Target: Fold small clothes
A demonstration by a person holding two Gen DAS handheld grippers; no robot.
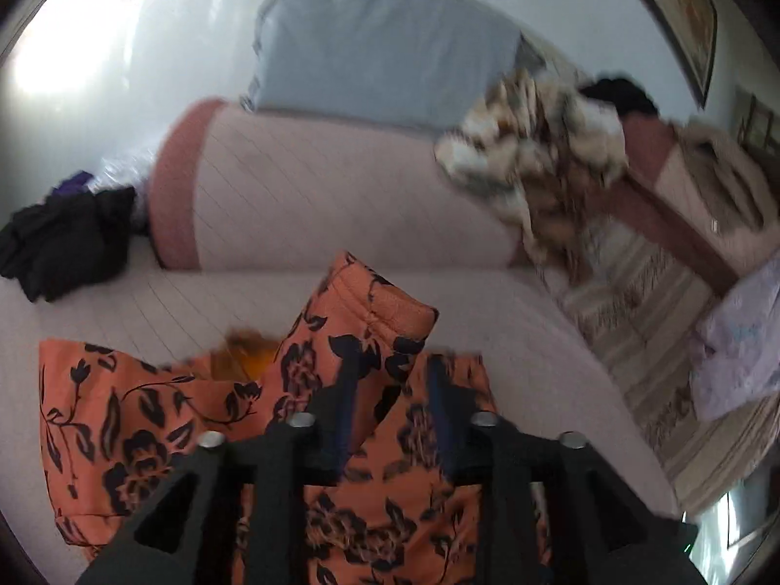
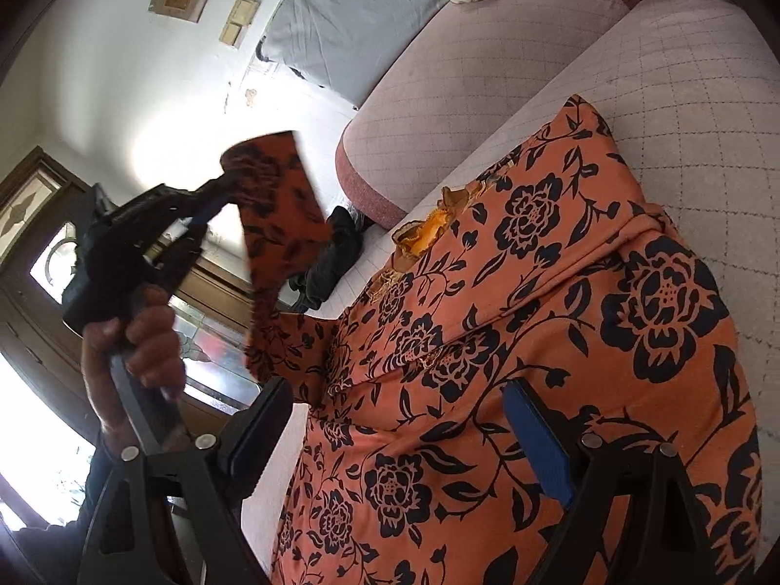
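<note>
A pink quilted sofa (image 1: 302, 195) fills most of both views, its seat carrying the things and its rounded armrest ending in a darker pink band. An orange flowered garment (image 2: 560, 292) is spread over the front part of the seat, reaching from the front edge toward the backrest. Its neckline, with a yellow lining, is seen near the seat's middle. A grey cushion (image 1: 380, 44) is propped behind the armrest against the white wall. A cream and brown patterned cloth (image 1: 531, 165) is heaped on the backrest toward the right end of the seat, with a striped cover (image 1: 648, 302) below it. A dark pile of clothes (image 1: 63, 239) lies at the left end of the seat, just beside the armrest band.

The right gripper (image 2: 395, 419) is held low over the garment near the front edge, jaws spread wide, nothing gripped between them. The left gripper (image 1: 390, 365) is lifted above the seat by a hand (image 2: 131, 341). One sleeve (image 1: 360, 312) of the garment is raised with it and lies between the fingers. In the left wrist view the jaws stand apart, with a gap beside the cloth. In the right wrist view the tips are blurred, so a firm pinch cannot be confirmed.
</note>
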